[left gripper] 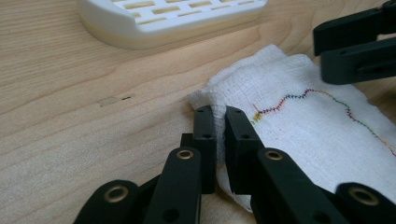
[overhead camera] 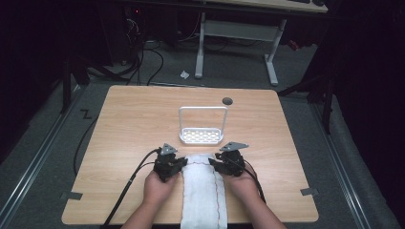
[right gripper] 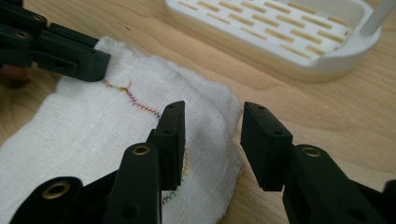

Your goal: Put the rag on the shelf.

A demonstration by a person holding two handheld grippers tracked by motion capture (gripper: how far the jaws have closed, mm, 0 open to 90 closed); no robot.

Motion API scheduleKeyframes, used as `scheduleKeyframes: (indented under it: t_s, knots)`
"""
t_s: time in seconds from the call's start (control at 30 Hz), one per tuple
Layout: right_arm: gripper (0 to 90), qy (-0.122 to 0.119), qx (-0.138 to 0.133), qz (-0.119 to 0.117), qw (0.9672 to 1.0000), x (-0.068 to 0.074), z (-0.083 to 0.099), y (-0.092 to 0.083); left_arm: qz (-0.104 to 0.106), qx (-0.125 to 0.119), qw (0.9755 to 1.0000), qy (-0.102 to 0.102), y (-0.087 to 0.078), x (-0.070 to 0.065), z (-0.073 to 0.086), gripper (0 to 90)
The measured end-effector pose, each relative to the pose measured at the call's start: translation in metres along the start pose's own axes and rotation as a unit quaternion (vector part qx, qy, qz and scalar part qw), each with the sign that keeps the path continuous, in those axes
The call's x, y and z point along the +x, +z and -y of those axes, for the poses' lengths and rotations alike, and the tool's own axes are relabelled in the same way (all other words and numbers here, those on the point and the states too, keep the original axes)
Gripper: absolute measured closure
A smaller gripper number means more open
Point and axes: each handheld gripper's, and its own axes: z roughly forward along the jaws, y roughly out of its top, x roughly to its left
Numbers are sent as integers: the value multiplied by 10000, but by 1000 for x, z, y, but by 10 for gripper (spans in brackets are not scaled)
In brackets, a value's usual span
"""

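Note:
A long white cloth [overhead camera: 204, 191] with wavy coloured stitching lies on the wooden table [overhead camera: 133, 124], running off the near edge. My left gripper [overhead camera: 184, 162] is at its far left corner. In the left gripper view my left gripper [left gripper: 219, 112] is shut on that corner of the cloth [left gripper: 303, 126], which is pinched between the pads. My right gripper [overhead camera: 212, 164] is at the far right corner. In the right gripper view my right gripper [right gripper: 212, 114] stands open, its jaws straddling the cloth's [right gripper: 84, 126] right edge without pressing it.
A white slotted rack [overhead camera: 202, 142] with a tall hoop handle stands just beyond the cloth, near the table's middle; its base [left gripper: 140, 32] [right gripper: 289, 51] is close ahead of both grippers. A dark round grommet [overhead camera: 227, 101] sits behind it. Desks and cables lie on the floor beyond.

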Motion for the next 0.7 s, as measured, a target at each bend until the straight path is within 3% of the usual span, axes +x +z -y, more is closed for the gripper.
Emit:
scheduleKeyframes:
  t_s: [0.07, 0.17, 0.47, 0.7]
  knots:
    - [623, 61, -26, -36, 10000, -1, 3, 4, 23, 3, 10000, -11, 0, 0, 0, 838]
    - [631, -81, 43, 46, 9999, 2, 4, 6, 73, 7, 9999, -70, 0, 2, 0, 835]
    - [642, 161, -26, -173, 9997, -7, 10, 6, 79, 0, 10000, -54, -1, 1, 1, 836]
    - [767, 129, -53, -324, 9994, -5, 12, 6, 71, 1, 9999, -91, -1, 2, 1, 821]
